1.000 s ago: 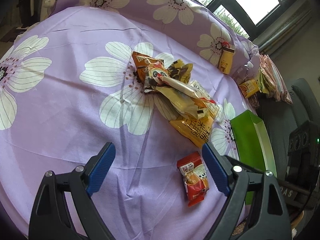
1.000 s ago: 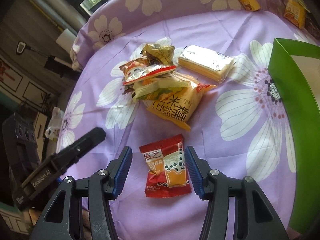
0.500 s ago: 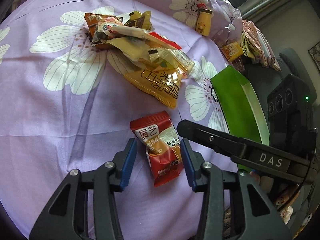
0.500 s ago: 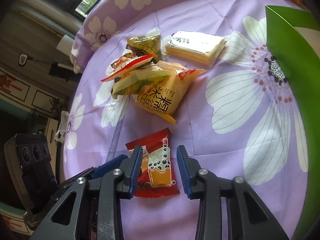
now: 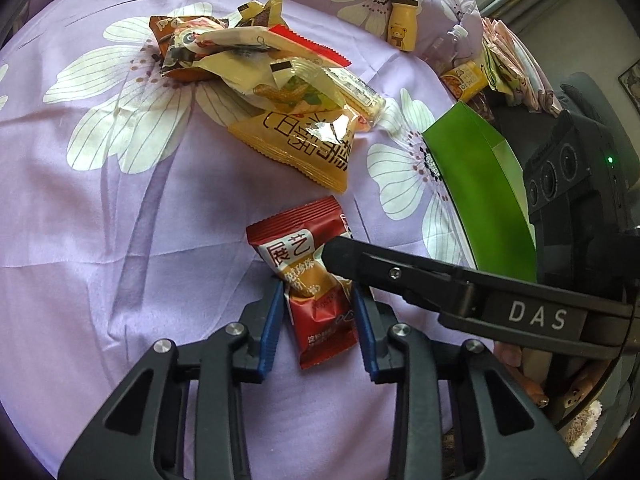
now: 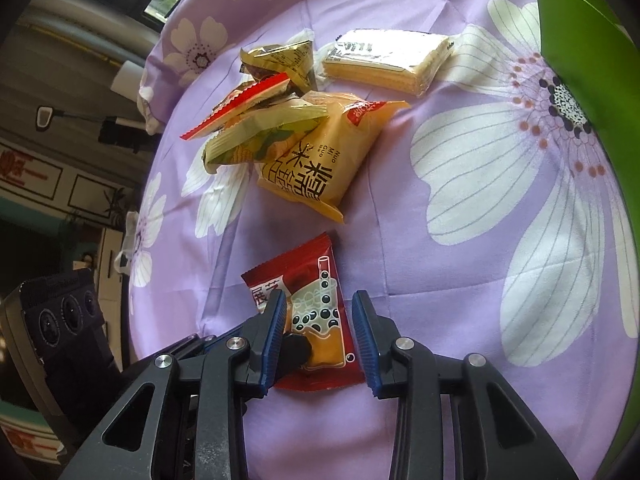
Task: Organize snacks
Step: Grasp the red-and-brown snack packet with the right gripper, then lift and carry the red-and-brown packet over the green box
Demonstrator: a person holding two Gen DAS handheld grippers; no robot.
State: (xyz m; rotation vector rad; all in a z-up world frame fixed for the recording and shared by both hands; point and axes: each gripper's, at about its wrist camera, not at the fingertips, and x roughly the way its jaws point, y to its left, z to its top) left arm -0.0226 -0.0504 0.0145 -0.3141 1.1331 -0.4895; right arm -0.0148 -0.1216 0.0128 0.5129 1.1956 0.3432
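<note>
A red milk-tea snack packet lies on the purple flowered cloth. My left gripper is closed on its near end, and the packet crumples between the pads. My right gripper straddles the same packet from the other side, jaws narrowed around it; I cannot tell if they touch. Its black finger crosses the left wrist view. A pile of snack packets lies beyond. A green box stands to the right.
A wafer pack lies beside the pile. A small bear bottle and more packets sit at the far right edge. The green box also shows at the right wrist view's right edge.
Both grippers moved in onto the red packet and narrowed their jaws. The left jaws went from wide open to shut on the packet, which now buckles.
</note>
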